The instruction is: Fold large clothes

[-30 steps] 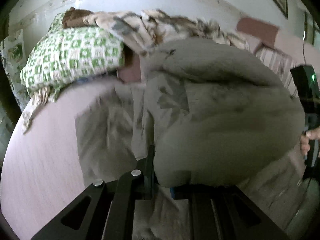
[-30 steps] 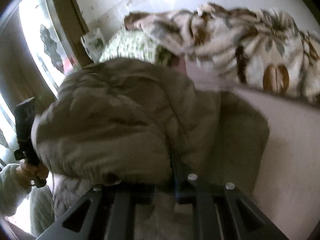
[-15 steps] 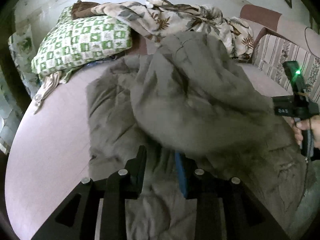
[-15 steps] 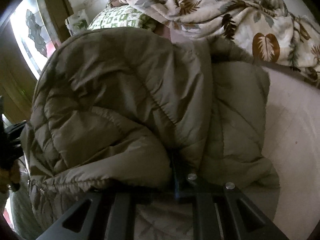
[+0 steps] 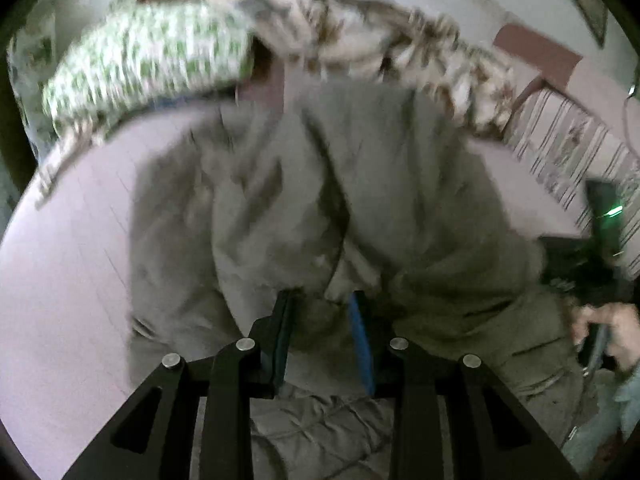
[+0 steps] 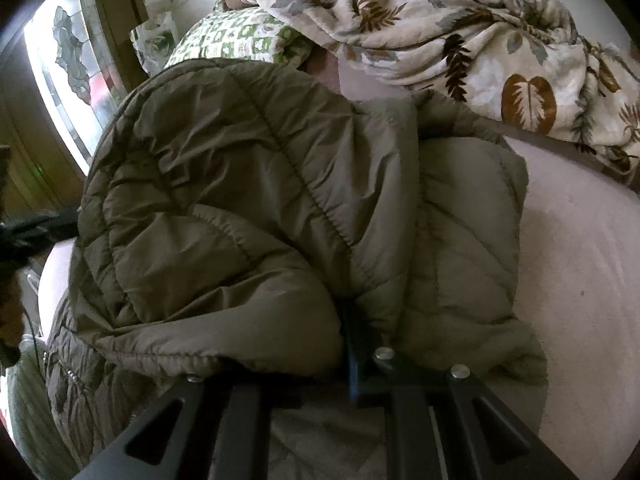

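Two hand-held grippers angled down at an olive puffer jacket (image 6: 248,200) heaped mid-frame on the bed (image 6: 580,280).

Left hand-held gripper (image 5: 322,320) has its jaws parted a bit, jacket fabric sitting between the blue pads, can't tell if they pinch it, view's blurry. Right hand-held gripper (image 6: 344,344) is clamped on a quilted fold at bottom centre. Bare sheet runs down the right side of the right view and the left side of the left view; pillow (image 6: 236,36) and leaf-print blanket (image 6: 480,40) crowd the top edge.
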